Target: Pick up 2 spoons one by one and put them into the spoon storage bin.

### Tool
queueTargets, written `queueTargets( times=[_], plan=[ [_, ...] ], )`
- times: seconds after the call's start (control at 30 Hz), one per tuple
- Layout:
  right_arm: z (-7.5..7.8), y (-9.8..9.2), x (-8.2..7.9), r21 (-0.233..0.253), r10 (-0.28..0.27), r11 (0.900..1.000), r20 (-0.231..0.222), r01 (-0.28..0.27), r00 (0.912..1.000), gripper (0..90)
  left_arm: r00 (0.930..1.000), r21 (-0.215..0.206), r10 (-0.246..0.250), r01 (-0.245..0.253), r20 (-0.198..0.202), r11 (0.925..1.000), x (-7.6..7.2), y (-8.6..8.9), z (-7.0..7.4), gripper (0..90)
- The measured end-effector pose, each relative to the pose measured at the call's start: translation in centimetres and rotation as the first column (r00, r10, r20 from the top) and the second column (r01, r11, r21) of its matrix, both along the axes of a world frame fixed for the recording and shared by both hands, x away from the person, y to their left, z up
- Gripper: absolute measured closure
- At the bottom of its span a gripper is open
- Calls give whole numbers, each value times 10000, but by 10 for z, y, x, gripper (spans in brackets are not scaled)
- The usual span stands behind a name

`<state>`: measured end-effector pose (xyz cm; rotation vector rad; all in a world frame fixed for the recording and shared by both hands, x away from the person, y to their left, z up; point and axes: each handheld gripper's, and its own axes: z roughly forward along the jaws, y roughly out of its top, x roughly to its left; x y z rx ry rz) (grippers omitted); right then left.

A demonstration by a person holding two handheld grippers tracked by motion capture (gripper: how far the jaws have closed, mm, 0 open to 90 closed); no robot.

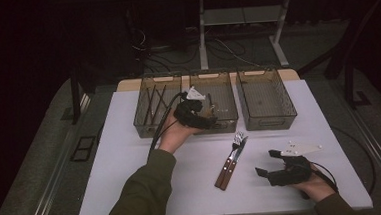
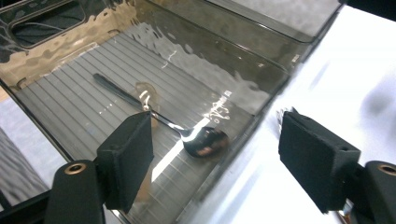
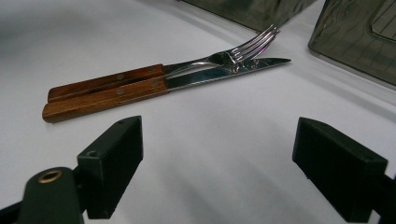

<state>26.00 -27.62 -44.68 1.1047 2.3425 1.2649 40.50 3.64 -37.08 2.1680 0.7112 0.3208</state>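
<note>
Fork (image 3: 187, 65) and knife (image 3: 163, 84): side by side, touching, on the white table (image 1: 131, 156), just in front of the middle bin (image 1: 219, 123).
Long axis: wooden handles toward me, tips toward that bin.
My right gripper (image 3: 219, 172): jaws apart, empty; the pair lies ahead, nearer than to my left.
My left gripper (image 2: 215, 163): jaws apart, empty, over the middle bin's front wall, a spoon (image 2: 205, 140) inside.

Room: dim; my white table (image 1: 130, 141) is the one lit patch, floor and background near black.
Source: overhead, judging from soft shadows beneath my hands.
Glare: wavy highlights on the smoked bin (image 2: 154, 28) walls; bright streak on the spoon (image 2: 203, 140).
Blur: table smeared at right of my left gripper view.
Focus: fork (image 3: 233, 53) and knife (image 3: 196, 79) sharp; my jaws soft.
</note>
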Motion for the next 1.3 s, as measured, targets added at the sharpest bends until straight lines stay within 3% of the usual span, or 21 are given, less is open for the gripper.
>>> queueTargets(
  times=[0.1, 0.33, 0.47, 0.67, 0.9, 1.1, 1.3],
  plan=[
    [0, 0, 0, -9, 5, 10000, 17, -5, 10000, 158, 9998, 30, -168, 168, -88, 9999, -13, 0, -1, 252],
    [-1, 0, 1, -23, 2, 10000, 26, -2, 10000, 158, 9984, -419, -463, 449, -324, 9981, -39, 6, -8, 295],
    [-1, 0, 1, -38, -18, 10000, -19, 18, 10000, 158, 9963, -655, -718, 687, -467, 9955, -53, 9, -15, 414],
    [0, 0, 0, -21, -27, 10000, -94, 27, 10000, 158, 9912, -728, -1204, 1163, -554, 9905, -75, 8, -24, 662],
    [0, 0, 0, -65, 14, 10000, 36, -14, 10000, 158, 9720, -528, -2236, 2201, -727, 9740, -106, -8, -35, 894],
    [-1, 1, 0, -104, 22, 9999, 34, -22, 10000, 158, 9480, -218, -3022, 3015, -1005, 9532, -121, -27, -47, 896],
    [-1, 1, 0, -86, 23, 10000, 18, -23, 10000, 158, 9327, 131, -3353, 3399, -1329, 9404, -132, -42, -60, 896]
  ],
)
